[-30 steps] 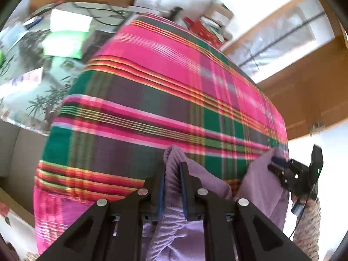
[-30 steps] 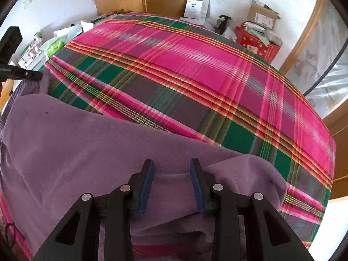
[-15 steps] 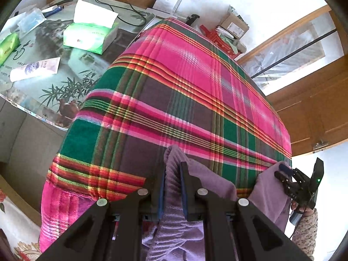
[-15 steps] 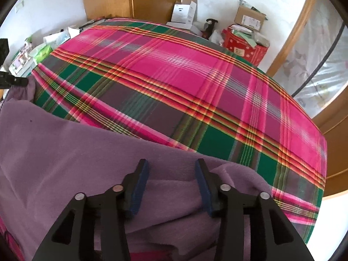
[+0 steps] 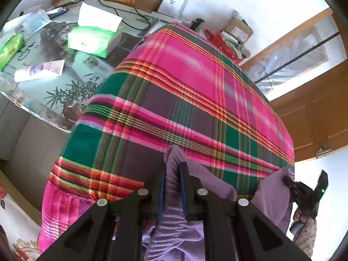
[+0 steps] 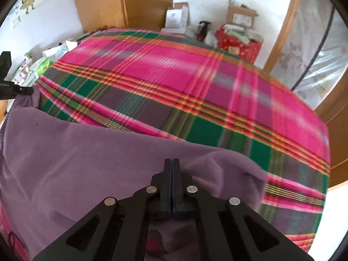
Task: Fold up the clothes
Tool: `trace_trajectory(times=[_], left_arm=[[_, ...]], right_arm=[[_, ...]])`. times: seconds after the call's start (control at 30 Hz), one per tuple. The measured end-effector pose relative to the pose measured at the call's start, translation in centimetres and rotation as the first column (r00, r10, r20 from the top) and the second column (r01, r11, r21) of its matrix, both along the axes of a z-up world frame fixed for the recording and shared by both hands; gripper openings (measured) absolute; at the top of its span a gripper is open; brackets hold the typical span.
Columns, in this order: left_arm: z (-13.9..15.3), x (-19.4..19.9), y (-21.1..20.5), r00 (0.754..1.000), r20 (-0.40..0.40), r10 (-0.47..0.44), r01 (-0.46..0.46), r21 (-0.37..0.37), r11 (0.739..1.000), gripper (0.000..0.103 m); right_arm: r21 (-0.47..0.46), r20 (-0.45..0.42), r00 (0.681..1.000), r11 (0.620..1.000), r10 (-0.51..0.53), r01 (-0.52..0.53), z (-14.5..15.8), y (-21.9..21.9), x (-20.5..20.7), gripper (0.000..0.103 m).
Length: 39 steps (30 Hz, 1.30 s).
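— On the near edge of the bed, what is lying there?
— A purple garment (image 6: 91, 163), spread over the pink-and-green plaid blanket (image 6: 195, 82) that covers the bed. Its soft fabric fills the lower left of the right wrist view and bunches up at the near right corner.
— And the left gripper (image 5: 173, 184)?
— Its jaws stand only a little apart, pinched on a ribbed edge of the garment, which rises as a narrow fold between the two pads and pokes up past the tips.
— The right gripper (image 6: 171, 174)?
— Its two pads are pressed flat together, with no gap to be seen. The tips sit right over the garment's folded edge, but I cannot tell whether any cloth is caught between them. From the left wrist view it shows at the far right, against a lifted corner of the purple fabric.
— What else is around?
— Beside the bed, a glass-topped worktop (image 5: 71, 82) with a bamboo print carries a green tissue box (image 5: 91, 41) and a white tube (image 5: 39, 70). Beyond the far end of the bed, a red box (image 6: 239, 41) and cardboard boxes (image 6: 241, 15) stand against a white wall.
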<state>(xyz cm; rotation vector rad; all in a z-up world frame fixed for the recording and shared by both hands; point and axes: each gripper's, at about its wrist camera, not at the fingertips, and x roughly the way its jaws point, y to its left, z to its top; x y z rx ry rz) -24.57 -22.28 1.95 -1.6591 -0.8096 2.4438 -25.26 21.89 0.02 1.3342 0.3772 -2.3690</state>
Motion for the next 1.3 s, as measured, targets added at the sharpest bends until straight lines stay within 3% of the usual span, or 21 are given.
trace_trajectory(times=[0.13,0.27,0.4,0.6,0.73,0.97,1.07,1.1,1.13,1.3], left_arm=[[0.0,-0.1,-0.3,1.0,-0.007,0.023,-0.023,-0.001,1.0,0.013],[-0.2,0.2,-0.3,0.999,-0.009,0.039,-0.039,0.0,0.999,0.013],[-0.1,0.5,-0.2,0.999,-0.014,0.037,-0.037,-0.004,0.999,0.013],[-0.4,0.5,-0.1,0.999,-0.01,0.045,-0.045,-0.003,0.999,0.013],[-0.6,0.6,-0.2,0.999,-0.011,0.04,-0.04,-0.003,0.999,0.013],[-0.8,0.4,-0.2,0.999,-0.011,0.037,-0.037,0.002,0.999,0.014],[-0.8,0.5,-0.3,0.999,-0.013,0.041,-0.041,0.008,0.999,0.014],[-0.8,0.5,-0.3,0.999,-0.013,0.042,-0.042,0.009,0.999,0.014],[-0.8,0.5,-0.3,0.999,-0.013,0.042,-0.042,0.008,0.999,0.014],[-0.6,0.6,-0.2,0.999,-0.016,0.044,-0.044,0.003,0.999,0.014]], right_arm=[[-0.016,-0.079,0.994,0.997,-0.072,0.071,1.8,2.3,0.5,0.0],[-0.012,-0.075,0.995,0.998,-0.067,0.066,2.2,2.9,0.3,0.004],[-0.068,-0.02,1.0,0.998,-0.005,0.004,1.8,2.1,-0.2,0.034],[-0.005,0.013,0.995,0.995,0.1,-0.1,0.2,-1.6,-1.1,0.038],[0.003,0.055,0.991,0.993,0.121,-0.121,-0.9,-2.5,-1.9,0.055],[-0.007,0.07,0.991,0.994,0.11,-0.11,-1.4,-2.6,-2.0,0.051],[-0.016,0.07,0.991,0.994,0.112,-0.111,-1.2,-2.9,-1.8,0.031],[-0.02,0.069,0.991,0.993,0.113,-0.112,-1.1,-3.1,-1.8,0.009],[-0.023,0.068,0.991,0.993,0.113,-0.112,-1.1,-3.2,-1.6,0.005],[-0.021,0.027,0.997,0.997,0.076,-0.076,-0.8,-3.0,-0.7,0.003]])
